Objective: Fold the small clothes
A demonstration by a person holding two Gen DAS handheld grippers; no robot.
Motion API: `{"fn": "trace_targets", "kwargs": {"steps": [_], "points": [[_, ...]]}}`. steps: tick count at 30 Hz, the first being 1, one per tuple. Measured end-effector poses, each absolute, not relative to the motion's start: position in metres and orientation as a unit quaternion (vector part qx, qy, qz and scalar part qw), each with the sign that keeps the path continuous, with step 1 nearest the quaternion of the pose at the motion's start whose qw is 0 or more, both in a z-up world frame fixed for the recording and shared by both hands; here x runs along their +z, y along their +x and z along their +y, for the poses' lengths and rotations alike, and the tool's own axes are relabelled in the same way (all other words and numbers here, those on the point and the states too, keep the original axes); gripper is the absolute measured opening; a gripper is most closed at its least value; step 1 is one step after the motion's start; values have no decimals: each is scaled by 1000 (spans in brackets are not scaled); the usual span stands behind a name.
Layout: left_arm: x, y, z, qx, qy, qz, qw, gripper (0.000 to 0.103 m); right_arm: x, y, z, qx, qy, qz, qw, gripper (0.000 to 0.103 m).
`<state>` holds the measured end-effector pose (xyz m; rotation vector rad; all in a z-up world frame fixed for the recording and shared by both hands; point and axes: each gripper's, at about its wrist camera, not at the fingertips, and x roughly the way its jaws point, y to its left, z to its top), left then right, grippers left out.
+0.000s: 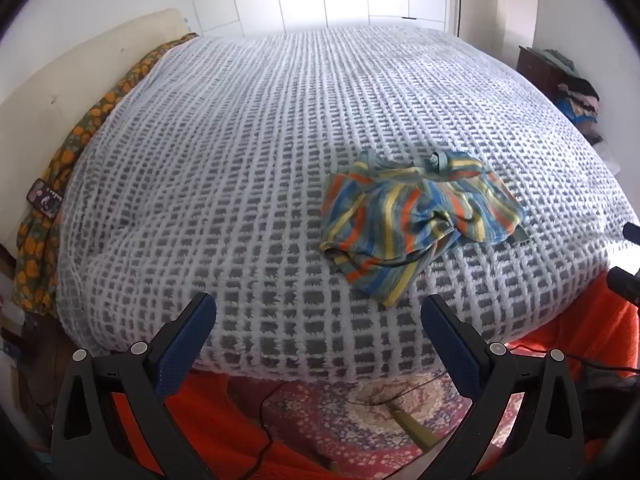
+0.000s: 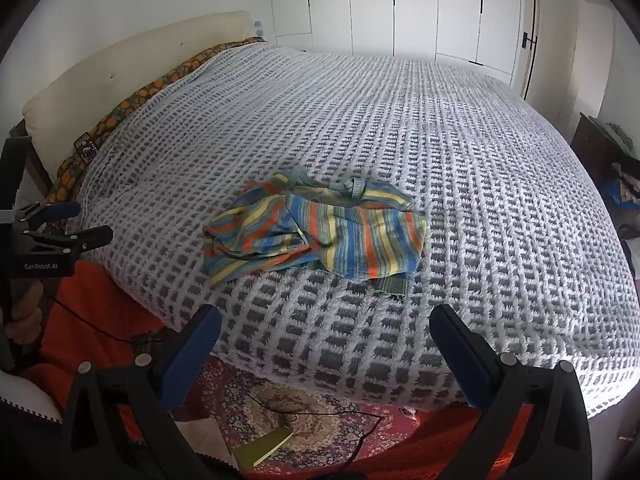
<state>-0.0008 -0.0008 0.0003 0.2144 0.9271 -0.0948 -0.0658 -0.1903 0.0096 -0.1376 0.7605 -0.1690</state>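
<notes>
L tool (image 1: pixel 318 322) and R tool (image 2: pixel 325 332): both spread wide, released, nothing between the pads, hovering off the bed's (image 2: pixel 460 168) near edge. One crumpled striped garment (image 2: pixel 316 228) lies on the bed near that edge, apart from both tools.

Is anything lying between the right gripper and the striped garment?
No. Right wrist view shows only bare blanket between the open right gripper and the striped garment.
</notes>
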Motion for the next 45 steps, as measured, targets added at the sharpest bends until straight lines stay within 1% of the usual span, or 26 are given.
{"fn": "trace_targets", "kwargs": {"steps": [2,21,45], "points": [[-1,1,4,-50,88,450,887,102,9,-66,-191,-82,-67,371,922,103],[6,-3,4,-47,89,444,890,102,10,-67,-181,-72,-70,365,925,103],[-8,9,-8,-67,101,464,877,102,20,-66,-186,-97,-57,364,925,103]]}}
